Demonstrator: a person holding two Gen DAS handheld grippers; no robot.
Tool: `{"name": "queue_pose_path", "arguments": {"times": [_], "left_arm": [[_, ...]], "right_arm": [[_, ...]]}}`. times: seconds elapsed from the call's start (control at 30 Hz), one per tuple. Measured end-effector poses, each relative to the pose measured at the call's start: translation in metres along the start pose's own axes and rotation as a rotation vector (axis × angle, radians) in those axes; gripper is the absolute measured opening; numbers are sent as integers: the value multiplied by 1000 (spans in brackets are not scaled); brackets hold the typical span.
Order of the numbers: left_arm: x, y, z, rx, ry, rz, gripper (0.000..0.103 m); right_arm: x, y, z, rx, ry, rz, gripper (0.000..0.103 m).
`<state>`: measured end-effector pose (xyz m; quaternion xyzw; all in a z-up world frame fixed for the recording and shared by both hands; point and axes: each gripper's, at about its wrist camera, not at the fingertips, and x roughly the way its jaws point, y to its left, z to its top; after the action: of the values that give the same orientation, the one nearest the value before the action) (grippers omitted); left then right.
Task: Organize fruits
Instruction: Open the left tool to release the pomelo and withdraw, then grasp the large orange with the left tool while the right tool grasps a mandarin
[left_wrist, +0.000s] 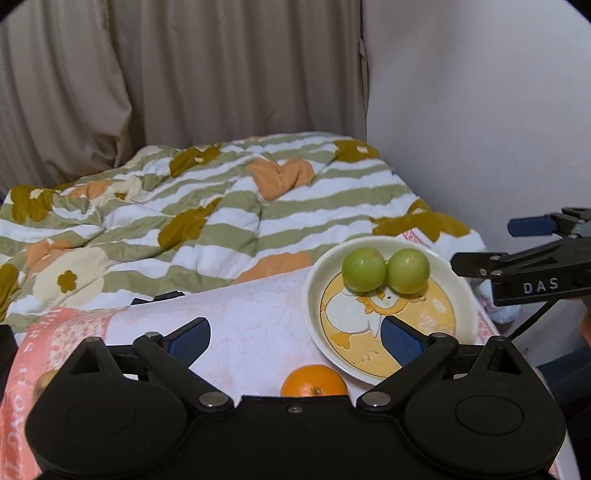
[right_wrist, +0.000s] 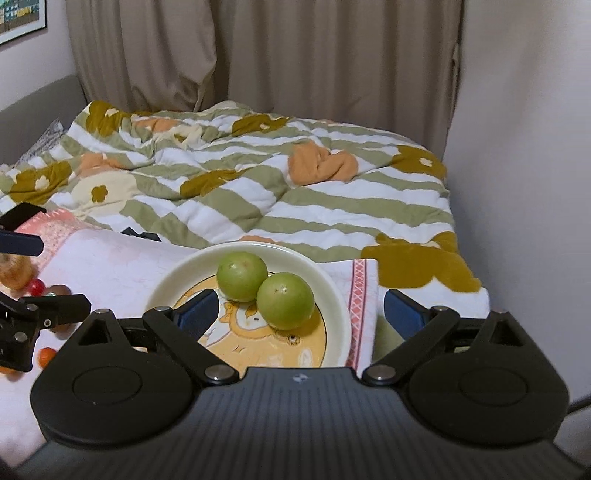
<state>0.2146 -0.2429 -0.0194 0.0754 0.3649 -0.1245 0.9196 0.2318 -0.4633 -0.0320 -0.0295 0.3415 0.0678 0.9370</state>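
A cream plate (left_wrist: 463, 291) with a yellow duck picture holds two green fruits (left_wrist: 364, 270) (left_wrist: 408, 270) side by side; the plate also shows in the right wrist view (right_wrist: 173, 273) with the green fruits (right_wrist: 242, 276) (right_wrist: 285, 301). An orange (left_wrist: 314, 382) lies on the pink cloth just in front of the plate. My left gripper (left_wrist: 295, 338) is open and empty above the orange. My right gripper (right_wrist: 301, 314) is open and empty over the plate's near edge; it also shows in the left wrist view (left_wrist: 517, 240).
A pink and white cloth (left_wrist: 240, 317) covers the small table. Small red and orange fruits (right_wrist: 37, 286) and a brown item (right_wrist: 14, 273) lie at its left side. A striped floral quilt (left_wrist: 221, 206) covers the bed behind. Curtain and wall stand beyond.
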Motion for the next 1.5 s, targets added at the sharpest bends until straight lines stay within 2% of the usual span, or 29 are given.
{"name": "queue_pose_path", "arguments": {"times": [0.37,0.67,0.8,1.07,1.5], "left_arm": [[-88,-1,-34,-30,-73,111,101],[-131,33,-74,-50,-105,115,101],[-138,50,-91,-12,-116,131,101],[-134,99,-119,28,-63,18,101],[-90,144,-153,115,-23,-75,99]], "right_arm": [[-98,31,-19,-12,-28,14,103],[-141,68,-49,60,-7,0,103],[-152,95,-65,66,10,-27,103],[-159,148,-93,152,65,-94,103],[-139,218,-147,273,127,-210,103]]}}
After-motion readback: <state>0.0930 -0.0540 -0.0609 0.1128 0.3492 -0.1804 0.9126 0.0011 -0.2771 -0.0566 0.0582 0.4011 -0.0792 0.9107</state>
